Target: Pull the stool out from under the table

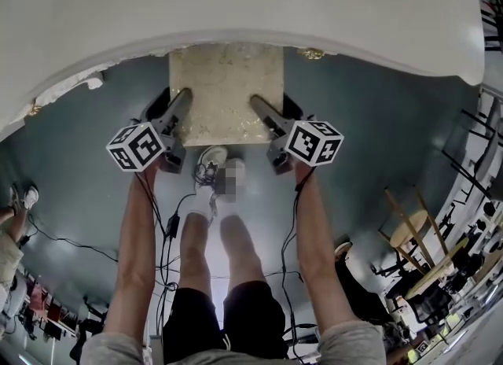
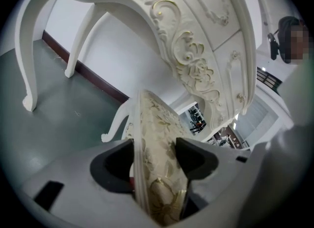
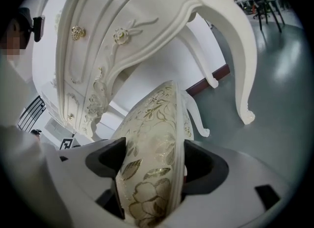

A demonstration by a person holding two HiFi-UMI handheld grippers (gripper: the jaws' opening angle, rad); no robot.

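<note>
— Since the stool was clamped on both sides, was either grip seen to be slack?

— None seen. Left gripper was pinched onto the seat's left edge, with the cushion squeezed between the pads. Right gripper was pinched onto the right edge the same way.

— Stool position?

— Seat was found partly under the table. The near part was out in the open and the far part was hidden below the curved tabletop edge. One stool leg was seen set on the floor.

— How should the pull be done?

— Judged: both grippers to be drawn toward the near side together, at equal rate and kept level. If one side were led, the seat would be yawed and a stool leg could be knocked against a table leg. Lifting was to be avoided. Only soft padding was gripped, so slip under load was considered likely. The shoe and cable just near of the stool were to be cleared first.

— Orientation, long axis?

— Seat was laid flat, top up, with the near edge squared to the person. Side edges were run near-to-far, in line with the pull. The visible part looked roughly square. With the far end covered, the long axis could not be settled.
</note>
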